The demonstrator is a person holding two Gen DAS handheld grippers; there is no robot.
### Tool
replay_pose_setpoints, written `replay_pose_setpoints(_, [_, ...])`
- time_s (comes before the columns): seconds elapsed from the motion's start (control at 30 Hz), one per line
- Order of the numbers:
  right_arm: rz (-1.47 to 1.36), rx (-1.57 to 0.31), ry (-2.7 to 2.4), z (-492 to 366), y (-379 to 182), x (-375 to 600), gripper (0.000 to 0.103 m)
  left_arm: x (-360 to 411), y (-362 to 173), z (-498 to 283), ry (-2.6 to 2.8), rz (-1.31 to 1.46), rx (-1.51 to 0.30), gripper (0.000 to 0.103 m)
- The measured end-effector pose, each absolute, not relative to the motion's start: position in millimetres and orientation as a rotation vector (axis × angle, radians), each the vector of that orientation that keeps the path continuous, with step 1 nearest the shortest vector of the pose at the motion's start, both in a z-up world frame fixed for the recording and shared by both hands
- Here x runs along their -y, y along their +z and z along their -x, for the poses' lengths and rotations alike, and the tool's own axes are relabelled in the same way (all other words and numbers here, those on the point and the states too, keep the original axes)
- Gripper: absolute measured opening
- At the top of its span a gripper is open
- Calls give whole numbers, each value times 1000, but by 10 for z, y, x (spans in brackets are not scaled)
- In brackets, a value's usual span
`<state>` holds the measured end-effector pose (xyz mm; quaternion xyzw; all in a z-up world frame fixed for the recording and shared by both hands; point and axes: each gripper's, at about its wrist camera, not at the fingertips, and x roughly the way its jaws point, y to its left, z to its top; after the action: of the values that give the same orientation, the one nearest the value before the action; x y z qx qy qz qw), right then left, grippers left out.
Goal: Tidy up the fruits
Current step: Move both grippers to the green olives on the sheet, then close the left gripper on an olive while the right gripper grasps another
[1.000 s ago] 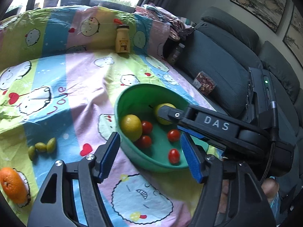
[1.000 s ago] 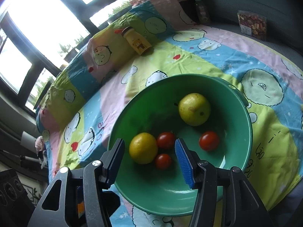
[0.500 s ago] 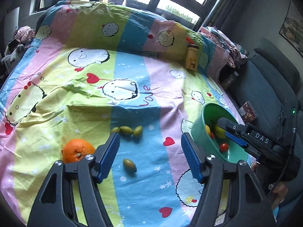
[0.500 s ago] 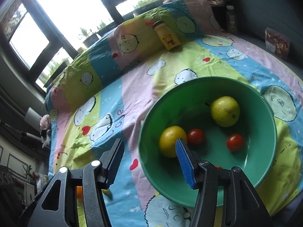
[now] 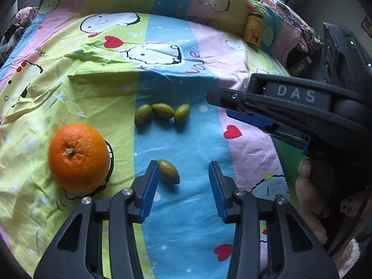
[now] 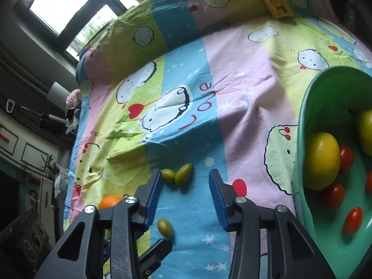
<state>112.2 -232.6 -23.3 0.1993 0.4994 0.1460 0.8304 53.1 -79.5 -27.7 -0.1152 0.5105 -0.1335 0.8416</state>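
My left gripper (image 5: 183,186) is open, low over the cloth, with a single green olive-like fruit (image 5: 168,171) lying by its left finger. Three more green fruits (image 5: 162,112) lie in a row beyond it. An orange (image 5: 79,157) sits to the left. My right gripper (image 6: 186,195) is open and empty, and it also shows from the side in the left wrist view (image 5: 279,107). Two of the green fruits (image 6: 177,175) lie just past its fingers. The green bowl (image 6: 302,121) at the right holds a lemon (image 6: 322,160), a pear (image 6: 366,131) and several cherry tomatoes (image 6: 332,195).
A colourful cartoon-print cloth (image 5: 162,46) covers the surface. A small yellow bottle (image 5: 253,31) stands at the far edge. A dark sofa and a black device (image 5: 344,53) are at the right. Windows (image 6: 58,7) are behind.
Both grippers have swung left, away from the bowl, and moved down toward the green fruits and the orange. The bowl has slid to the right edge of the right wrist view.
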Motion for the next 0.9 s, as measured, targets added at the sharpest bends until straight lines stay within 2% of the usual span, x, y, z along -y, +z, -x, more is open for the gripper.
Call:
replay_pose_setpoints(0.27, [-426,-1092,348,-1254,-410,2145,32,760,-378,-566,-270,284,-1118,35])
replay_pose_setpoints(0.37, [-413,-1116,344,-1294,-495,2091,25,743,-414,-584,-265,302,-1139,34])
replay_pose_setpoints(0.73, [-405,-1143,341,-1348,-597,2015,24,666,-465,-597,-274,365,-1161,17])
replay_pose_setpoints(0.9, [-377,-1127,335,-1327,-589,1977,22,667,-467,-593,-271,366,-1158,18])
